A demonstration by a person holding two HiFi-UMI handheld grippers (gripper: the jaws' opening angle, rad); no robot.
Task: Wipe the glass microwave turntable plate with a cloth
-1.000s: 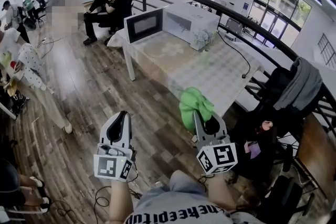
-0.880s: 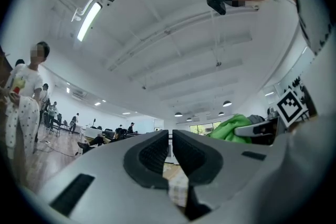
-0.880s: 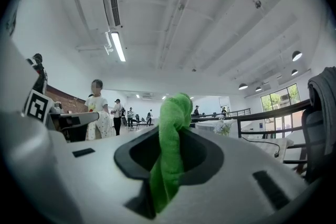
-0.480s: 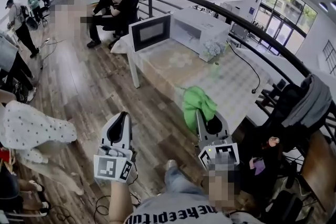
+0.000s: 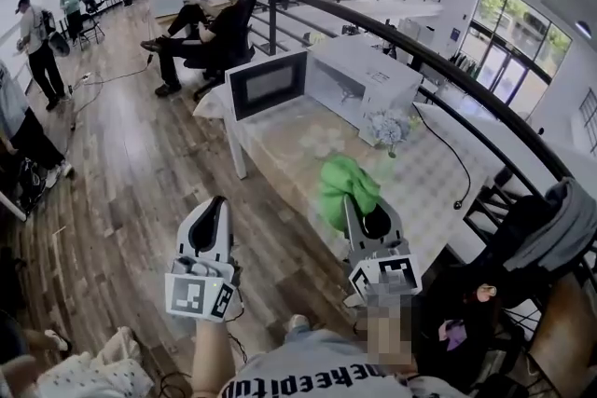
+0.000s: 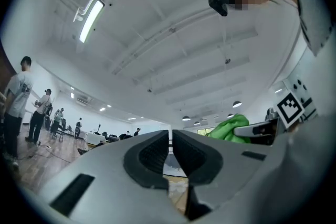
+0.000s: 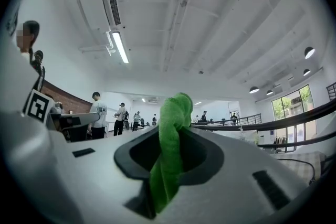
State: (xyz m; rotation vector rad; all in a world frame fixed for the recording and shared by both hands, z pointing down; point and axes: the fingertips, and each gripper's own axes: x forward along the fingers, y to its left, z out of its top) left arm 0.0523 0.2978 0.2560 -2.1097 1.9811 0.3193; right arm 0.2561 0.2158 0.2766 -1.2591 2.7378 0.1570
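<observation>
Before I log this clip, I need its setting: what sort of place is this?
Probably a big open workspace or lab hall, mezzanine level: a railing, a table with a microwave, people scattered beyond.

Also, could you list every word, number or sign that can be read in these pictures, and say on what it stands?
"eepitup": roughly, on the person's grey shirt, head view's bottom edge; the rest is cut off.
Square black-and-white markers, no letters: on the cubes of the left gripper and right gripper.
Small print on the microwave top: too small to read.
</observation>
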